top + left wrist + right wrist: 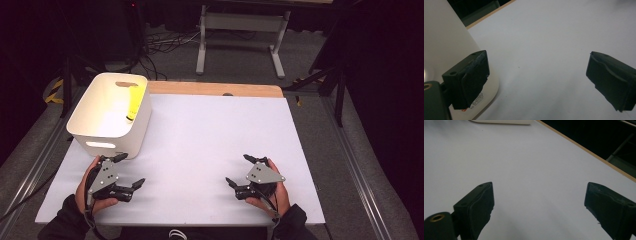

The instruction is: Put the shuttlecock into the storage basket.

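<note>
Nothing you can actually read here. There's a small sticker (477, 100) low on the side of the white bin (446, 45), with tiny dark print and a bit of orange, but it's too small and blurry.

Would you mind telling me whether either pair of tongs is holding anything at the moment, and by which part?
Nothing is held. The left tongs and the right tongs both stand open over the white table, jaws wide apart.
</note>
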`<state>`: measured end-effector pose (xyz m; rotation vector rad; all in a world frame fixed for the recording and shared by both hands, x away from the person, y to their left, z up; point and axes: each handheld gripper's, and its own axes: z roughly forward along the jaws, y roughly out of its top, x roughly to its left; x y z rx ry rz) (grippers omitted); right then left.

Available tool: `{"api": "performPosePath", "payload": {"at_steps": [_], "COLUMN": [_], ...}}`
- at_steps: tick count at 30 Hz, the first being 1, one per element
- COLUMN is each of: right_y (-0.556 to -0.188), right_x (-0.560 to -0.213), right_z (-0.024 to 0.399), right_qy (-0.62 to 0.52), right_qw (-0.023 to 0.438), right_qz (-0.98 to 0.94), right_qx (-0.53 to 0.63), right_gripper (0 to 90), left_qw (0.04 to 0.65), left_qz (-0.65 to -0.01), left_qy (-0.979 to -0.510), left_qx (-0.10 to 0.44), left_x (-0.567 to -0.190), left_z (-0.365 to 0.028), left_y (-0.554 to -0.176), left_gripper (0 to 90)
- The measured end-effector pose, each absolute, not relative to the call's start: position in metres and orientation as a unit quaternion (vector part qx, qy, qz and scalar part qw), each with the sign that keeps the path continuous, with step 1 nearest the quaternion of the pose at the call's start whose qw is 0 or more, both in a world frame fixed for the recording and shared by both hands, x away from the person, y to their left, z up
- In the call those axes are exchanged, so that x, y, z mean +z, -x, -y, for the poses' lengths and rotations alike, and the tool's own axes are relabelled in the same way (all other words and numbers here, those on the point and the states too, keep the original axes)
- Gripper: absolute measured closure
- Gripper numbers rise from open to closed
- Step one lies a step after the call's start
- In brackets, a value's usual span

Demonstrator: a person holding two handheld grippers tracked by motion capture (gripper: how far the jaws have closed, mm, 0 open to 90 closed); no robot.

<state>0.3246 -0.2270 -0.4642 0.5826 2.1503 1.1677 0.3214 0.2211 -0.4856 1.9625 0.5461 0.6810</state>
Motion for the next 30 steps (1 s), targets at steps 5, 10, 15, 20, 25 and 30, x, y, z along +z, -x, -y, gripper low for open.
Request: {"api": "performPosePath", "payload": {"at_steps": [5,10,15,20,25,30], "right_y": [-0.3262,-0.3271,-0.327,-0.3278,-0.3291,-0.3307], "right_x": [-0.4653,-0.467,-0.4674,-0.4671,-0.4677,-0.4682], "right_z": [0.2259,0.2258,0.2267,0.2286,0.2304,0.2324], "right_qy": [-0.219,-0.221,-0.223,-0.226,-0.227,-0.232], "right_qw": [0.309,0.308,0.309,0.31,0.31,0.306], "right_qz": [-0.815,-0.816,-0.815,-0.812,-0.812,-0.81], "right_qx": [0.439,0.436,0.437,0.439,0.44,0.444], "right_gripper": [9.9,10.2,10.2,10.4,10.5,10.6], "left_qw": [0.479,0.482,0.483,0.48,0.478,0.48], "left_qz": [-0.223,-0.223,-0.223,-0.223,-0.226,-0.231], "left_qy": [-0.804,-0.802,-0.802,-0.805,-0.805,-0.804], "left_qx": [0.274,0.273,0.272,0.268,0.268,0.264], "left_x": [-0.4862,-0.4859,-0.4862,-0.4865,-0.4871,-0.4876], "left_z": [-0.2195,-0.2206,-0.2183,-0.2168,-0.2163,-0.216], "left_y": [-0.3218,-0.3225,-0.3222,-0.324,-0.3266,-0.3275], "left_gripper": [5.6,5.8,5.9,6.0,6.0,6.1]}}
